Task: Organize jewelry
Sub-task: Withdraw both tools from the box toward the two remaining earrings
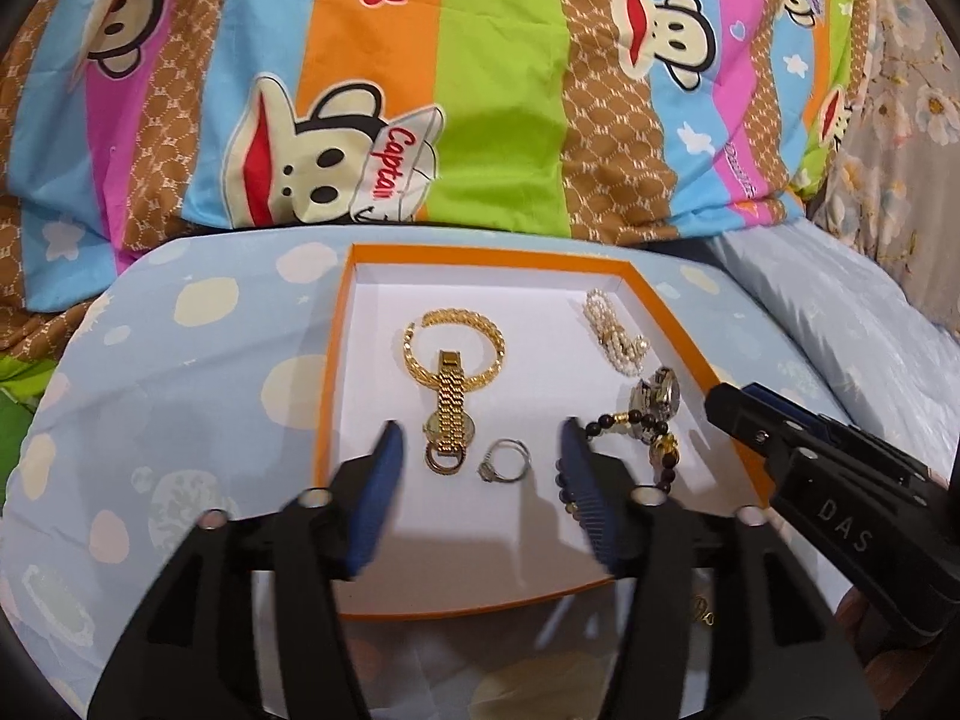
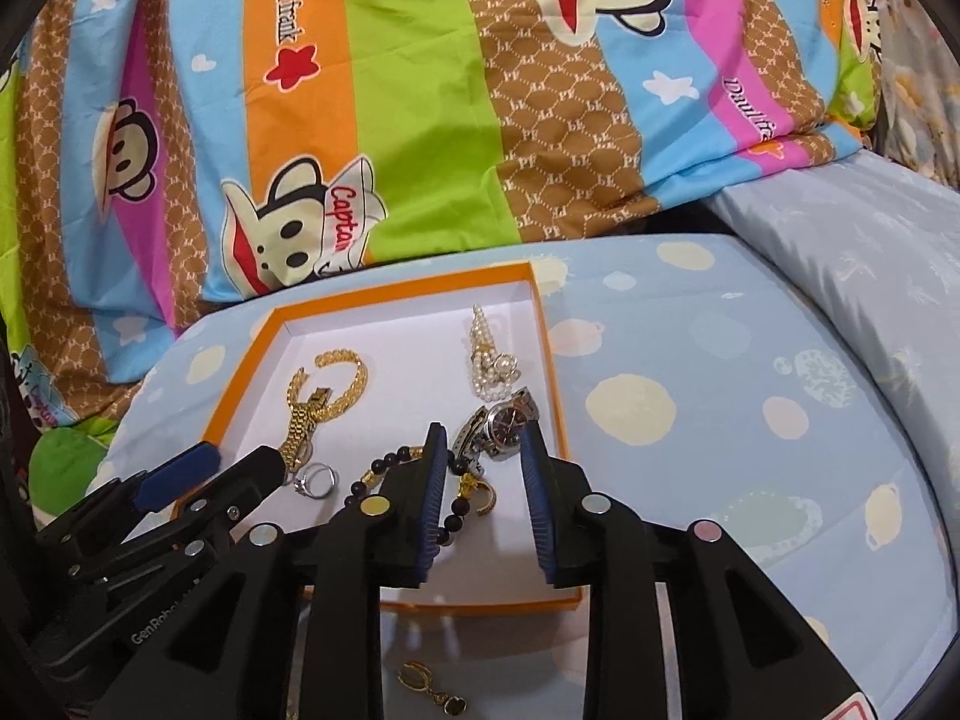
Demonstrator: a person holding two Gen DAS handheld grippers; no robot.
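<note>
A striped cartoon-monkey quilt (image 1: 480,90) fills the background, bunched up behind a pale blue spotted sheet (image 1: 180,372) that covers the surface in front of it. On that sheet sits a shallow orange-rimmed box (image 1: 336,360) with a white floor, and the jewelry lies inside it.

The left hand-held gripper (image 1: 480,450) hangs over the near part of the box, released, its blue pads spread wide with nothing pressed between them. The right hand-held gripper (image 2: 483,456) hangs over the box's right side, jaws apart and empty.

Inside the box, a gold chain bracelet (image 1: 453,342) lies at the centre with a gold watch (image 1: 447,420) laid across its near edge. A string of pearls (image 1: 612,330) rests toward the far right corner. Nearer, a silver watch (image 2: 507,420) lies beside a dark beaded bracelet (image 2: 384,471) with gold charms. A small silver ring (image 1: 507,459) sits on the white floor between the left gripper's pads, untouched. Outside the box, on the sheet near its front rim, lies a gold earring (image 2: 429,684).
</note>
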